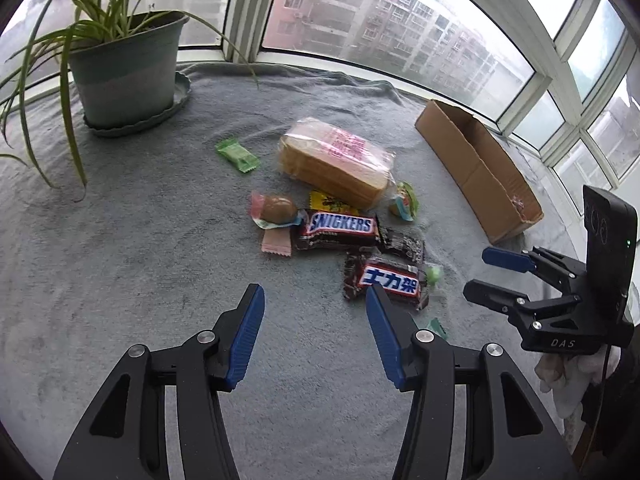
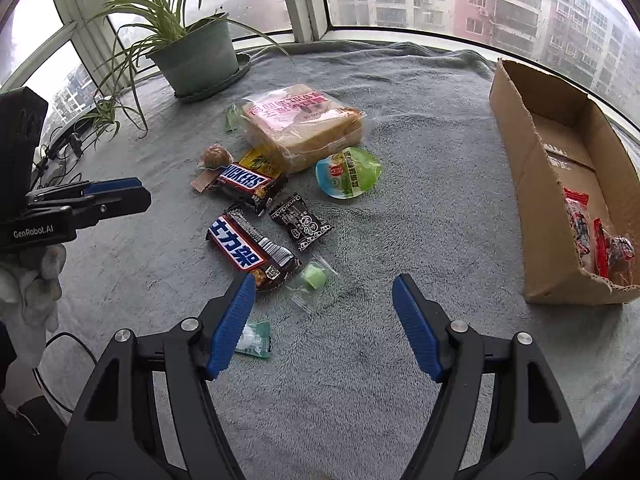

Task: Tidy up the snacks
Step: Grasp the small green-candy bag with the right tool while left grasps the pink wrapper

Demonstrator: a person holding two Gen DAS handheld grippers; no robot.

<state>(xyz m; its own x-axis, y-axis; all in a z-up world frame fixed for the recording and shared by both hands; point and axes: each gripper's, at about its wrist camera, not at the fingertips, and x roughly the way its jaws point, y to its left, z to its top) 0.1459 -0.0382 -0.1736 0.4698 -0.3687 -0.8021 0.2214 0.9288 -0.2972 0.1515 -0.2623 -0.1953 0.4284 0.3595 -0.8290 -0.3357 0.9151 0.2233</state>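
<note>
From the left wrist, the left hand-held gripper (image 1: pixel 315 300) hung half-open and empty near the crowded snacks (image 1: pixel 338 226); it might pinch two wrappers.

From the right wrist, the right hand-held gripper (image 2: pixel 324 292) gaped wide, empty; the candy (image 2: pixel 313 279), perhaps slippery, could drop short of the box (image 2: pixel 516 184).

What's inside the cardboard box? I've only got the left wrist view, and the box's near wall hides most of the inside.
Observer: Red-wrapped snacks lie at the near end of the cardboard box. The rest of its floor that shows is bare.
Operator: And that green thing poking out at the right end of the bread?
Observer: It's a round cup with a green lid, lying lid-up on the blanket just beside the bagged bread.
</note>
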